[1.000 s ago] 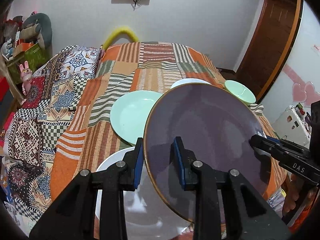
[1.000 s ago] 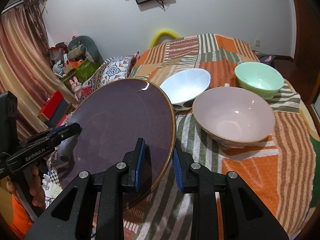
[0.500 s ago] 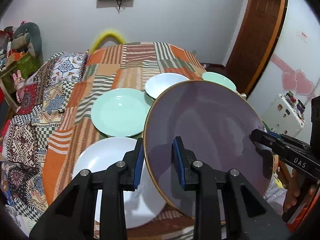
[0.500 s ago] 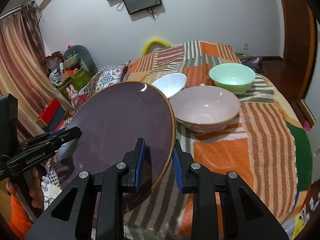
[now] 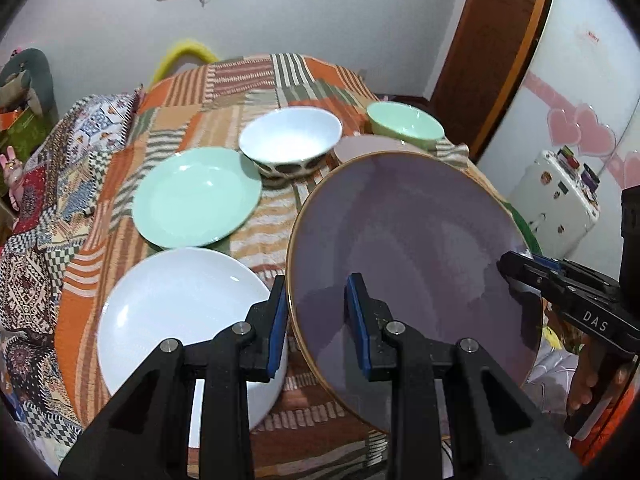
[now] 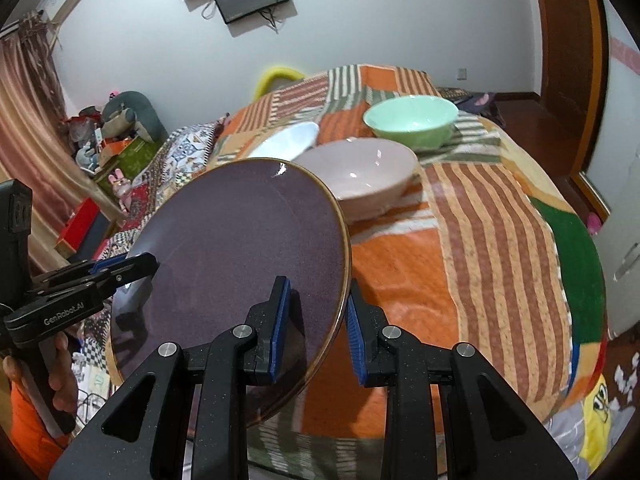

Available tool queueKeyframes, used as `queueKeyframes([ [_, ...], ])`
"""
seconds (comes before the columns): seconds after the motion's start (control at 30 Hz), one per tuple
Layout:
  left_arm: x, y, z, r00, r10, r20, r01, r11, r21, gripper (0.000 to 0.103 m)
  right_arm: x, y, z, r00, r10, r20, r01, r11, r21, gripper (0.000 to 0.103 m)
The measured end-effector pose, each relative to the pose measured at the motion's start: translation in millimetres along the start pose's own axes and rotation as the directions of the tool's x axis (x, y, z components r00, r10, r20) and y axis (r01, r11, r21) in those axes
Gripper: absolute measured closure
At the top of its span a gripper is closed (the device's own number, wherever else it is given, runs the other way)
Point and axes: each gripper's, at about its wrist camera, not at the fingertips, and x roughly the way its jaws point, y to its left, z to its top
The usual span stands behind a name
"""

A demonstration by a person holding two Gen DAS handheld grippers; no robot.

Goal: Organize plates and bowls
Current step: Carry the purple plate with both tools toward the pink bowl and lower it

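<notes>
Purple plate (image 5: 412, 248) hides most of the pink bowl (image 5: 372, 148) in left view, only a rim sliver showing; in right view the same plate (image 6: 240, 264) covers most of the white bowl (image 6: 296, 139) behind it, plus the table left of it. White plate (image 5: 180, 312) near edge hidden behind the left gripper (image 5: 316, 320) arms; the plate's lower rim is hidden behind gripper bodies in both views. Hand (image 6: 60, 376) under the plate's left side cut by frame edge, stickers on the white box (image 5: 560, 196) right of the plate too small to read.
</notes>
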Motion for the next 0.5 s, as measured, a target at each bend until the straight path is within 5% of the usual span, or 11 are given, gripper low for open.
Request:
queueKeyframes([
  [0.5,49,-1,-9,0.988,-0.035,-0.150,0.031,0.999,-0.029,0.074,20,-21,-15,0.996,-0.005,-0.085,0.009,0.999,0.040,0.078],
])
